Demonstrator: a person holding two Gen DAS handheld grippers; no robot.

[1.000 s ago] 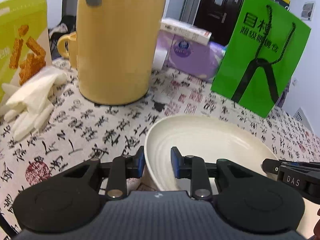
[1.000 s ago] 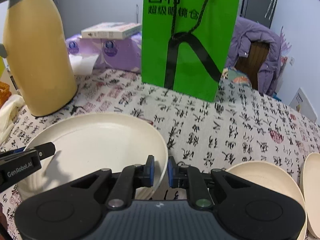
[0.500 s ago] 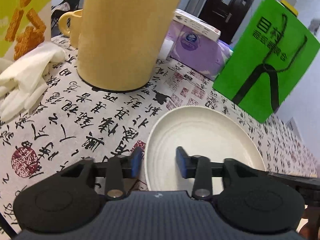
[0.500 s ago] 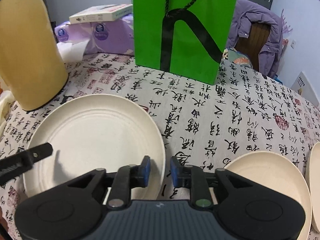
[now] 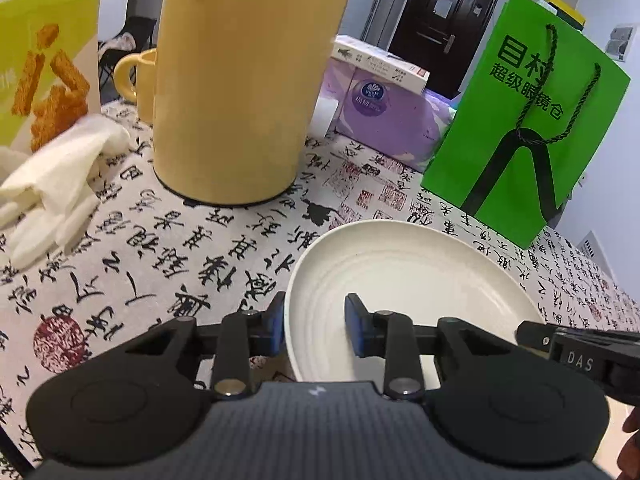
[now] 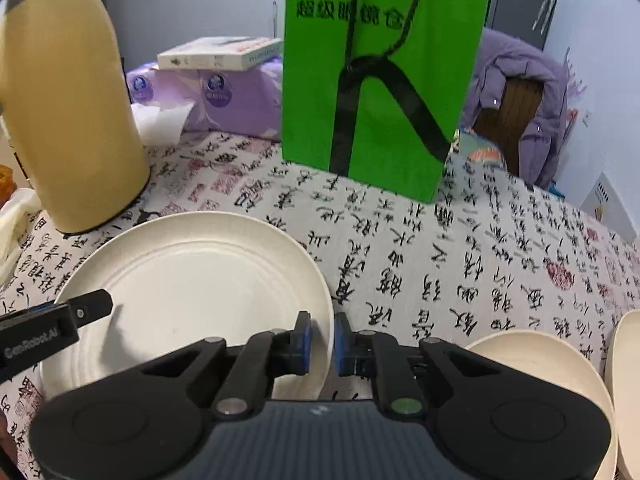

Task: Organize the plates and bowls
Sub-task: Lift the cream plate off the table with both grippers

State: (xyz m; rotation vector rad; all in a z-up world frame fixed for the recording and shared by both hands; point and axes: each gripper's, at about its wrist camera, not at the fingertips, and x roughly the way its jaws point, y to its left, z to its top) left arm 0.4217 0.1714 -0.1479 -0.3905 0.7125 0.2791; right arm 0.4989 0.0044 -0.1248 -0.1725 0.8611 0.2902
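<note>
Both wrist views angled down over own gripper, close above the table: left from plate's left rim, right from its right, sharing plate, flask, green bag.

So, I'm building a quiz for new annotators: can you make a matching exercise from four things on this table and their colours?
Things:
1. plate
2. paper bag
3. jug
4. tissue pack

Colours:
a. purple
b. yellow
c. cream white
d. bright green

Pairs: 1-c, 2-d, 3-b, 4-a
</note>
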